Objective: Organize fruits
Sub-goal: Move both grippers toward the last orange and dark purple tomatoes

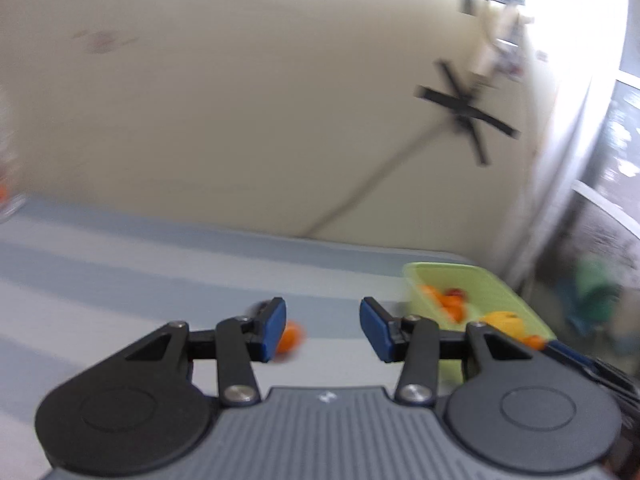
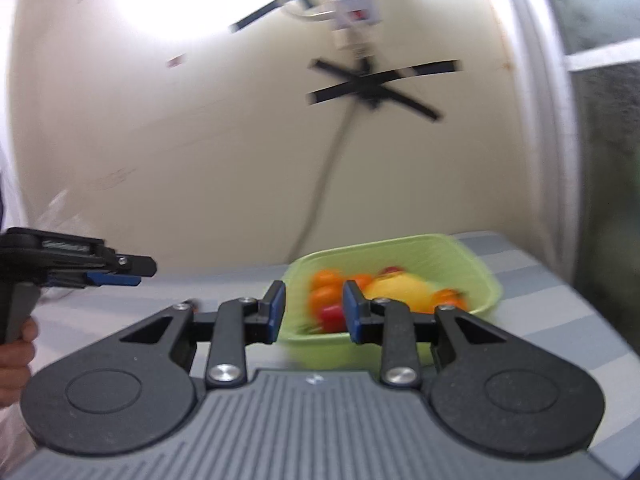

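A lime-green bowl (image 2: pixel 472 264) stands on the striped table and holds a yellow fruit (image 2: pixel 400 290), small orange fruits (image 2: pixel 324 280) and a red one (image 2: pixel 332 314). My right gripper (image 2: pixel 314 312) hovers in front of the bowl's near rim, open, with nothing between its blue pads. In the left wrist view my left gripper (image 1: pixel 324 328) is open and empty above the cloth. One small orange fruit (image 1: pixel 291 337) lies on the table just beyond its left finger. The bowl (image 1: pixel 436 267) sits to its right. My left gripper (image 2: pixel 140 274) also shows side-on in a hand (image 2: pixel 18 344).
A blue-grey striped cloth (image 1: pixel 120 264) covers the table, which ends against a cream wall (image 1: pixel 240 100). A black tape cross (image 2: pixel 376 88) with a cable hanging from it marks the wall. A window frame (image 2: pixel 552 120) rises at the right, past the table's edge.
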The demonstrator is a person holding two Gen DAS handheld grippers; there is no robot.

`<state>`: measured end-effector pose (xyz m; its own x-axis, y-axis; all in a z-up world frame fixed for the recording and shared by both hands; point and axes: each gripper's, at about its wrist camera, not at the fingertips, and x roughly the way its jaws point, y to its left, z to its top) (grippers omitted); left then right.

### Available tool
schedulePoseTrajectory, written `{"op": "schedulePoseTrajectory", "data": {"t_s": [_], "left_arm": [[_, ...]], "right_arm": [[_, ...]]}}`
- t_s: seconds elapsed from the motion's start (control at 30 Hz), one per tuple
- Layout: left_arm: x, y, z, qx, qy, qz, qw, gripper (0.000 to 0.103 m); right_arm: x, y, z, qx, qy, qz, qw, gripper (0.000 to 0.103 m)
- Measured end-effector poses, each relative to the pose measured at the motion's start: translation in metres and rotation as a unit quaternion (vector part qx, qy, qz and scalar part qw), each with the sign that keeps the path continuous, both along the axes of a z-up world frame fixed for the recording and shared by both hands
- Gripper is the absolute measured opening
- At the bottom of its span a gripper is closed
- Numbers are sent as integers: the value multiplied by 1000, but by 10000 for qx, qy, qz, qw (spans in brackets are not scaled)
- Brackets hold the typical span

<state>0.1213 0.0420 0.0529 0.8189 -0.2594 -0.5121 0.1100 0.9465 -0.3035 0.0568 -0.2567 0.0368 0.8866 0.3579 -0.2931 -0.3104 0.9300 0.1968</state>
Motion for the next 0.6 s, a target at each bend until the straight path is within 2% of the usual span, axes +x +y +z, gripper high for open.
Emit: {"op": "schedulePoseTrajectory", "data": {"t_s": [0.1,0.17,0.27,0.3,0.33,0.43,0.6], "left_arm": [[4,25,-6,-117,152,258,9995,43],[14,33,-8,-231,197,229,9993,53],[37,38,-14,-455,385,141,9981,56],[49,39,-17,-547,489,92,9973,56],[61,38,-19,-606,594,17,9964,56],[86,32,-29,-664,961,-236,9929,56],[114,26,-45,-419,1428,-229,9886,56]], "right_arm": [[-1,30,1,-223,107,488,9985,34],[5,54,1,-489,186,722,9960,34],[22,87,-2,-806,345,1017,9909,35],[28,97,-3,-806,443,1130,9893,38],[37,106,-5,-775,583,1239,9875,50],[67,134,-11,-693,899,1501,9821,54],[99,175,-29,-1225,1077,1526,9747,53]]}}
